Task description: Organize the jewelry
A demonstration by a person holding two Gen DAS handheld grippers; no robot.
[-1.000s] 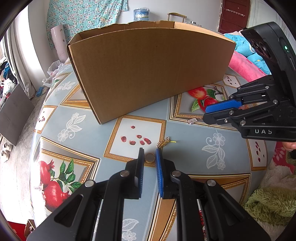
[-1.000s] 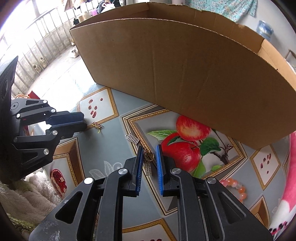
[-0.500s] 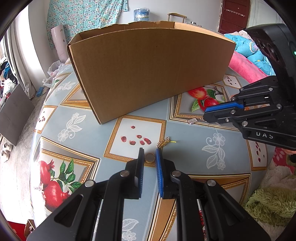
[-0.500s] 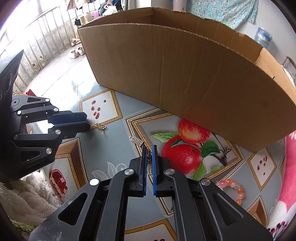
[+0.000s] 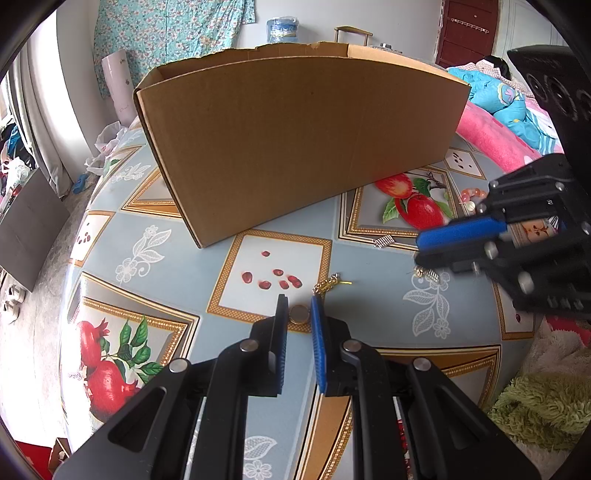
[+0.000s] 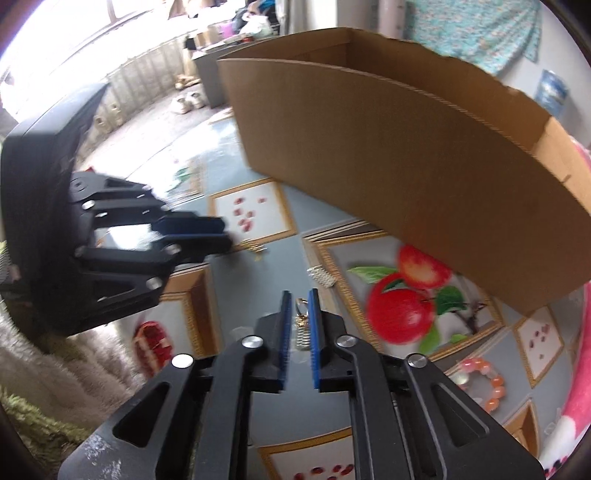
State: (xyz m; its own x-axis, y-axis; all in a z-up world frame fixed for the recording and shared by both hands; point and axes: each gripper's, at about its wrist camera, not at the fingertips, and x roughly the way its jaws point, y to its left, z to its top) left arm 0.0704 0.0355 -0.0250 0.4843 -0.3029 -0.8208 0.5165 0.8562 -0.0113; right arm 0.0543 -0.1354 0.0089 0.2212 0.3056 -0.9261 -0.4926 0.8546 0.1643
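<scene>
A round table [image 5: 110, 236] wears a pale blue cloth printed with apples, pomegranates and gold-framed squares. Behind it a white wall [image 5: 314, 22] carries a teal flowered cloth [image 5: 166, 29], beside a dark red door [image 5: 465, 33], and a bed with a pink and blue cover [image 5: 495, 122] lies at the right. Daylight comes in through a railed window [image 6: 110, 66] above a grey floor [image 5: 40, 266], and a shaggy green rug [image 5: 543, 410] lies low beside the table.

No text, label, brand or number can be read anywhere in either view. The tall pale cylinder [image 5: 117, 86] standing far left by the wall bears a few small dark marks, too small to make out. The cardboard box [image 5: 295, 147] on the tabletop [image 5: 369, 266] shows plain, unprinted walls.
</scene>
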